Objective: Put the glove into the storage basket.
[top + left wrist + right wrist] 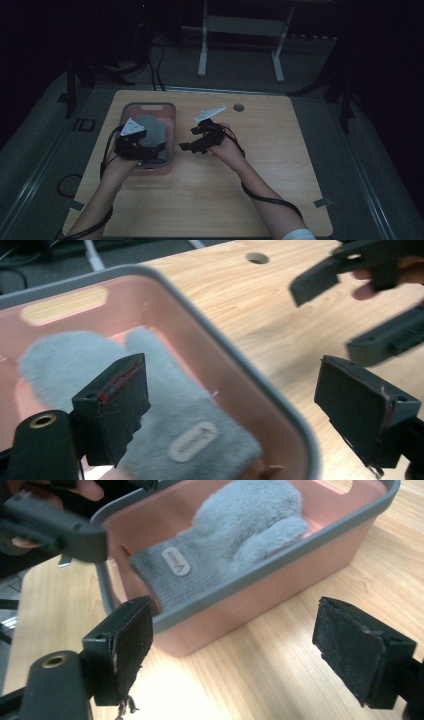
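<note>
Fleece like that of the grey mitten [235, 527] looks light, soft and floppy, so it should crumple under a pinch, and the knitted cuff near its small oval label [176, 561] seems the firmest place to grip. It lies flat inside the pink bin [320, 555] on the wooden table [260, 150]. The left gripper [235, 405] hangs over the bin with jaws spread wide astride the rim, which is in the way, while the right gripper [240, 655] waits just beside the bin, jaws likewise wide apart and holding nothing.
</note>
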A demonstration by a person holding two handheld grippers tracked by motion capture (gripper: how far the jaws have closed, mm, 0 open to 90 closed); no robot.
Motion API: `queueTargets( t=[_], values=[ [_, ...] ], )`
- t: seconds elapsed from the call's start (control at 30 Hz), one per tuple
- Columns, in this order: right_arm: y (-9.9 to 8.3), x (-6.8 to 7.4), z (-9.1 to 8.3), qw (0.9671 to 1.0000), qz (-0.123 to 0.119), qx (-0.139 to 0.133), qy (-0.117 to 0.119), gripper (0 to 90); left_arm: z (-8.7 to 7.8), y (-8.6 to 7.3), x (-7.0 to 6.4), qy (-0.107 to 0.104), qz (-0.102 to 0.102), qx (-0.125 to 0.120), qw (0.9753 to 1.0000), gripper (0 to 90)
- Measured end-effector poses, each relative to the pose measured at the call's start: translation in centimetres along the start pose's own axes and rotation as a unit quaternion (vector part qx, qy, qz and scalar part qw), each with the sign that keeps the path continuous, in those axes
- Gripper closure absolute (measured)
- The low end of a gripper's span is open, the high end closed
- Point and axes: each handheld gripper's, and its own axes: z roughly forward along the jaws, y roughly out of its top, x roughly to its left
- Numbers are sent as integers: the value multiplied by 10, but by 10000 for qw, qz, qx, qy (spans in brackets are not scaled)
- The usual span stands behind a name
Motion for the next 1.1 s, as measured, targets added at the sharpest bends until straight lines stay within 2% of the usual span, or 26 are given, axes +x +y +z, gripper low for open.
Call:
queueTargets(
  t=[0.13, 0.3, 0.47, 0.53, 0.6, 0.67, 0.77, 0.8, 0.93, 1.03, 1.1],
  values=[
    [-10, 0, -8, 10000, 0, -40, 23, 165, 2, -2, -18, -327, 155, -29, 9993, 146],
    [-26, 0, -16, 10000, -65, 7, -13, 188, 4, -9, -35, -672, 416, -137, 9968, 146],
    [-50, 2, -23, 9999, -92, 69, -27, 185, 2, -14, -49, -874, 508, -215, 9946, 146],
    [-59, 3, -26, 9998, -144, 109, -101, 185, 2, -17, -56, -969, 629, -281, 9929, 145],
    [-68, 2, -28, 9997, -160, 129, -105, 185, 4, -20, -61, -976, 743, -320, 9919, 130],
    [-76, 2, -31, 9997, -143, 150, -90, 177, 7, -24, -64, -1181, 681, -314, 9902, 129],
    [-87, 2, -34, 9999, -123, 70, 1, 141, 10, -31, -72, -1426, 719, -414, 9863, 130],
    [-91, 3, -36, 9999, -162, 39, 33, 141, 12, -33, -77, -1460, 714, -430, 9858, 130],
    [-106, 5, -43, 9997, -217, -53, -22, 141, 19, -41, -95, -1733, 832, -270, 9810, 130],
    [-114, 4, -47, 9998, -197, -7, -62, 141, 25, -46, -106, -1936, 901, -191, 9768, 130],
    [-119, 4, -48, 9997, -229, 33, -82, 138, 29, -49, -111, -1998, 954, -128, 9751, 130]
  ],
)
